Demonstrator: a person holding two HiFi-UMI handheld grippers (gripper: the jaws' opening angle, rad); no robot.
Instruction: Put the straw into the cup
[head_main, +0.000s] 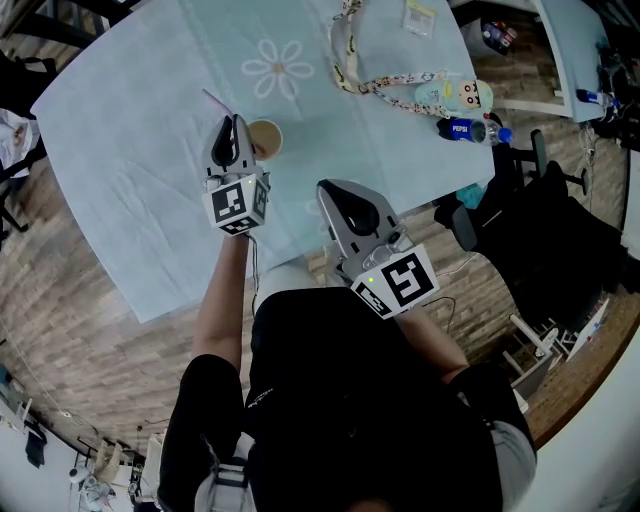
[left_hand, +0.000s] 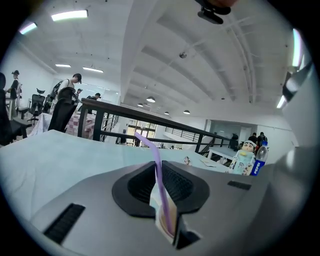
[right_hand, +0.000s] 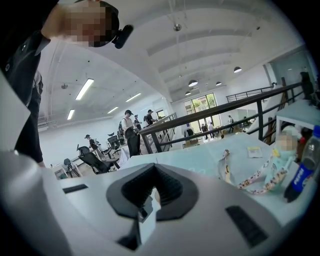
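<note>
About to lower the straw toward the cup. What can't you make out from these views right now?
1. Lower end of the straw: in the head view the left gripper covers it; in the left gripper view it sinks between the closed jaws.
2. Inside of the cup: in the head view it is too small to tell lid or contents, and the gripper overlaps its edge.
3. Gap between straw end and cup: no view shows both.

A plank floor (head_main: 70, 300) lay under the blue-clothed desk (head_main: 120, 150). A black chair (head_main: 560, 235) stood beside it. Strip lights (left_hand: 70, 15) glowed above a dark railing (left_hand: 150, 118).
</note>
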